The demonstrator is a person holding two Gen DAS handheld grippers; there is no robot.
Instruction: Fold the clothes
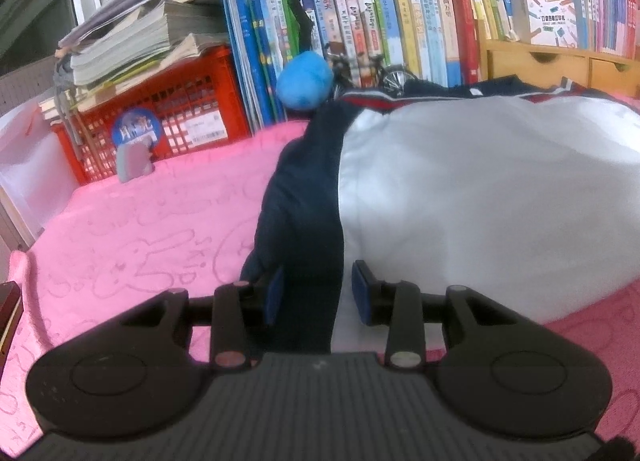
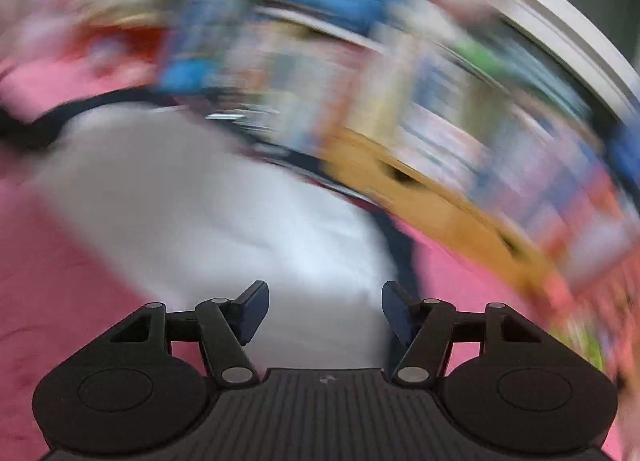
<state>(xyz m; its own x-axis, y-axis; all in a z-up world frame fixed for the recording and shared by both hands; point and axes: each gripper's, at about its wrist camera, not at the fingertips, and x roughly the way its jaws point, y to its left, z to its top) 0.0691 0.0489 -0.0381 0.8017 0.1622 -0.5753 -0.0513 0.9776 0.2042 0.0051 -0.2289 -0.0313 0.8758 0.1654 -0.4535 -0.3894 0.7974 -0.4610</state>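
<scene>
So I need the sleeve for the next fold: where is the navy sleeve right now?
In the left wrist view the navy sleeve lies on the pink cloth along the left edge of the white garment body, its near end between the left gripper fingers.

The left gripper [image 1: 316, 295] points forward and somewhat downward, its two blue-padded fingers [image 1: 362, 293] partly apart with dark cloth between them. The right gripper [image 2: 322, 311] also tilts downward, its fingers [image 2: 253, 311] standing wider, nothing pinched; its view is motion-blurred.
</scene>
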